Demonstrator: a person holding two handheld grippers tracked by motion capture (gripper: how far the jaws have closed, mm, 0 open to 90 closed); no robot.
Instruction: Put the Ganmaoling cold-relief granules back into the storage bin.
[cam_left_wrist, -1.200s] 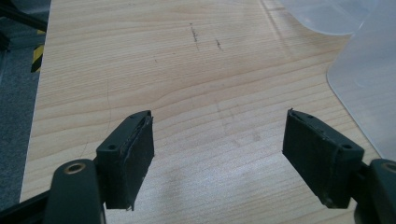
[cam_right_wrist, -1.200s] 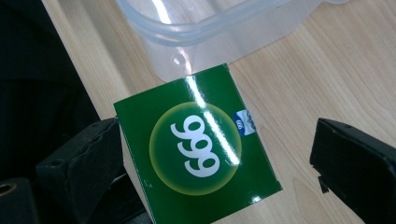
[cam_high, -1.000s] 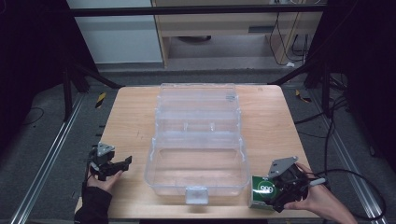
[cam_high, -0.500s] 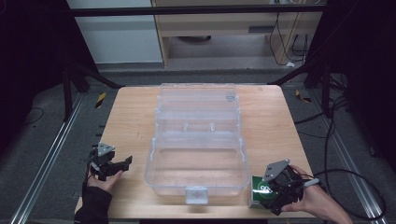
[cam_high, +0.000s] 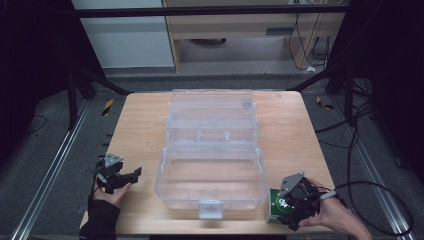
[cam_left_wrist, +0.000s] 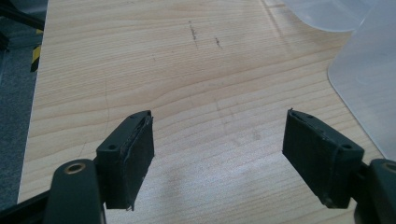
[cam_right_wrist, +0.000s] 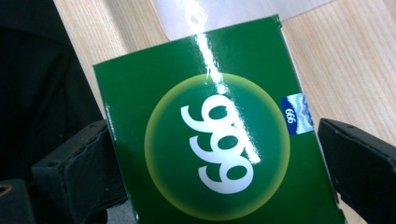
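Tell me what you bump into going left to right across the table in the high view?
Left black tool → clear plastic open box → green square carton → right black tool on the carton.

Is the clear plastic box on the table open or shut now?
Open. The clear plastic box has its lid folded back flat on the table, and the front compartment looks empty.

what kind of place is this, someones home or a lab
Most likely a lab or recording workspace, not a home: a bare wooden table stands on a grey floor with metal rails, loose cables trail beside it, and plain cabinets line the back.
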